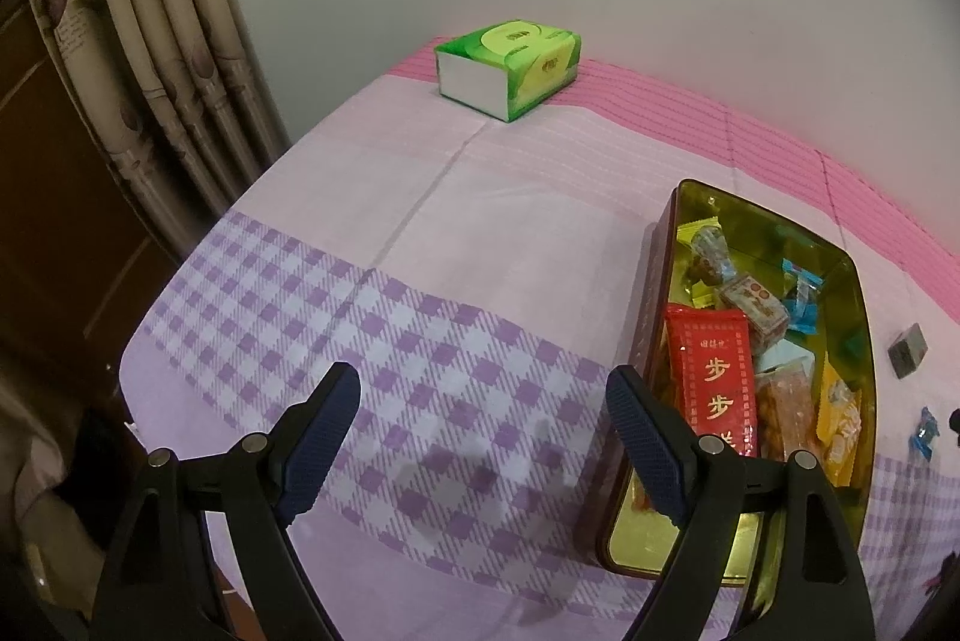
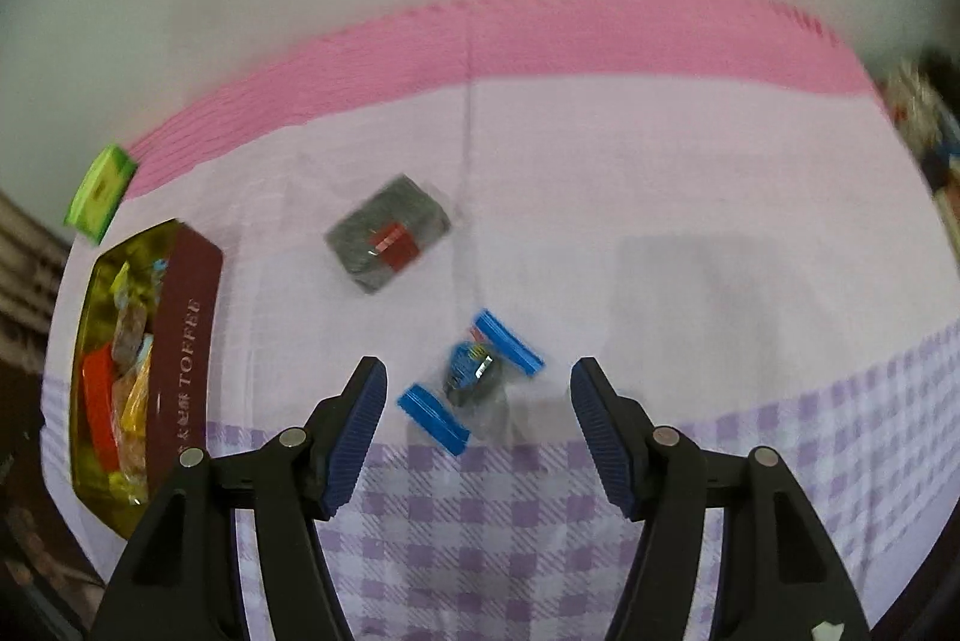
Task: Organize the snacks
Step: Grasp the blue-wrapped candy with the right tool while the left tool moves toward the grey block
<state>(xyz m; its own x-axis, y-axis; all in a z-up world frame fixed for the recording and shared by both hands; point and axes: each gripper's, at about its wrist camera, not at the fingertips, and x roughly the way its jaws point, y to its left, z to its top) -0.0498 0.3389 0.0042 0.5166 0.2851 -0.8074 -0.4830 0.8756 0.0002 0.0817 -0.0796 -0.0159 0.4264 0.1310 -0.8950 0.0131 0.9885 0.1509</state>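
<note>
1. A green tissue box (image 1: 509, 68) sits at the far edge of the cloth-covered table (image 1: 372, 197), well apart from my work; a curtain (image 1: 162, 41) hangs off to the left
2. The snack tin (image 1: 651, 293), maroon outside and gold inside, lies open just right of my left gripper (image 1: 483, 425), already holding a red packet (image 1: 714, 377), an orange bag, a yellow pack and small wrapped sweets
3. Still loose on the cloth are a blue-ended candy (image 2: 471, 380) and a grey wrapped piece with a red label (image 2: 390, 233), which lies farther off, between the candy and the tin
4. Nothing stands between my right gripper (image 2: 477, 422) and the blue-ended candy
5. The right wrist view is smeared, so the printing on both loose sweets is unreadable; clutter at its right edge is too blurred to name
6. In the left wrist view my own right finger covers the tin's near corner
7. My left gripper is spread wide over bare checked cloth, tilted downward, gripping nothing
8. My right gripper points steeply down, its jaws parted with the candy lying between the fingertips, untouched by either pad
</note>
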